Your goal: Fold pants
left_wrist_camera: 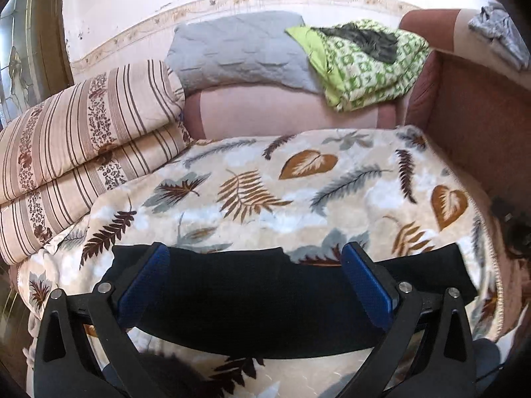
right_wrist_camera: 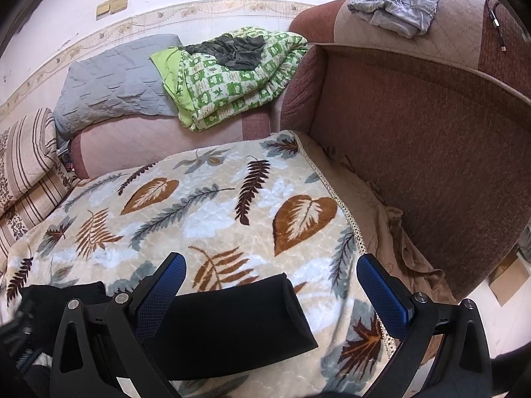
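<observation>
1. Striped quilt [left_wrist_camera: 76,152] stacked at 9 o'clock, left wrist view.
2. Left gripper [left_wrist_camera: 255,258] spread wide, holding nothing, blue pads [left_wrist_camera: 147,283] straddling black pants [left_wrist_camera: 265,298].
3. Pants folded into a band at 6 o'clock on leaf blanket [left_wrist_camera: 265,199].
4. Right gripper [right_wrist_camera: 270,267] spread wide, holding nothing, over pants' right end [right_wrist_camera: 239,318].
5. Green checked blanket [right_wrist_camera: 232,83] at 12 o'clock; sofa armrest [right_wrist_camera: 415,139] at 2 o'clock.

Black pants [left_wrist_camera: 252,298], folded into a flat band; lying on leaf-patterned blanket [left_wrist_camera: 259,182]
</observation>
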`<move>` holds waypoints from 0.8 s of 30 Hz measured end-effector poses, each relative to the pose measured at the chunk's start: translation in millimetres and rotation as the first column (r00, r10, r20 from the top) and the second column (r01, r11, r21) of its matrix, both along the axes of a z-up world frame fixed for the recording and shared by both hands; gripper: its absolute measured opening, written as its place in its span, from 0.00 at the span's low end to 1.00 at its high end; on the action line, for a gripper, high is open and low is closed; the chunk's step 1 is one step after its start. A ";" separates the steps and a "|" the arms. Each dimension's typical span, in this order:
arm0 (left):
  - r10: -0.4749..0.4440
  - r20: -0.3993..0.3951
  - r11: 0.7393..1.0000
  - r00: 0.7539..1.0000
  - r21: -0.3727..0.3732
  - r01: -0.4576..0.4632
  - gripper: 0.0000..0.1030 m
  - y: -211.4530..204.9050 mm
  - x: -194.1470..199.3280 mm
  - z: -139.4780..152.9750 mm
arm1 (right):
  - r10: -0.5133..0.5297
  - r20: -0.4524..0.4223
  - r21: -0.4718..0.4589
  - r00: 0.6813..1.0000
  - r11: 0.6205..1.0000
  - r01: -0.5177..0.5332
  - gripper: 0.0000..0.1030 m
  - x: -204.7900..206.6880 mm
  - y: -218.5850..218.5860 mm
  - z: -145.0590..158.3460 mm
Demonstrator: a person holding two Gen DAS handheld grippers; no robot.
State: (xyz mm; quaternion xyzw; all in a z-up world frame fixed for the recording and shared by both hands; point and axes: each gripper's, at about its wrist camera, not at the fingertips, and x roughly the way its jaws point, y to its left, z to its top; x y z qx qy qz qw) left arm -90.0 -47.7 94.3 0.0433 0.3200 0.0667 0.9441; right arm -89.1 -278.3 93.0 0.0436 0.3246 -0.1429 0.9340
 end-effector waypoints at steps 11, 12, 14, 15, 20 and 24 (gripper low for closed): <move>0.019 -0.011 0.999 1.000 -0.029 -0.020 1.00 5.7 -11.1 9.4 | 0.014 0.013 -0.003 1.000 1.000 -0.014 0.99 -12.0 6.6 5.2; 0.032 -0.013 0.999 0.999 -0.024 -0.032 1.00 7.0 -10.9 9.3 | 0.014 0.015 -0.004 1.000 1.000 -0.014 0.99 -12.9 7.4 5.6; 0.045 -0.019 0.999 0.999 -0.020 -0.045 1.00 9.7 -9.9 8.8 | 0.016 0.017 -0.005 1.000 1.000 -0.016 0.99 -14.5 8.1 7.0; 0.048 -0.020 0.999 0.999 -0.019 -0.048 1.00 11.1 -9.7 8.2 | 0.018 0.018 -0.004 1.000 1.000 -0.018 0.99 -14.9 8.4 7.6; 0.035 -0.055 0.998 0.998 -0.056 -0.038 1.00 16.1 -7.2 3.0 | 0.033 0.024 -0.012 0.999 0.999 -0.033 0.99 -17.9 13.4 10.6; 0.031 -0.062 0.998 0.998 -0.059 -0.035 1.00 16.0 -7.7 1.0 | 0.046 0.030 -0.014 0.999 0.999 -0.045 0.99 -19.8 17.0 13.6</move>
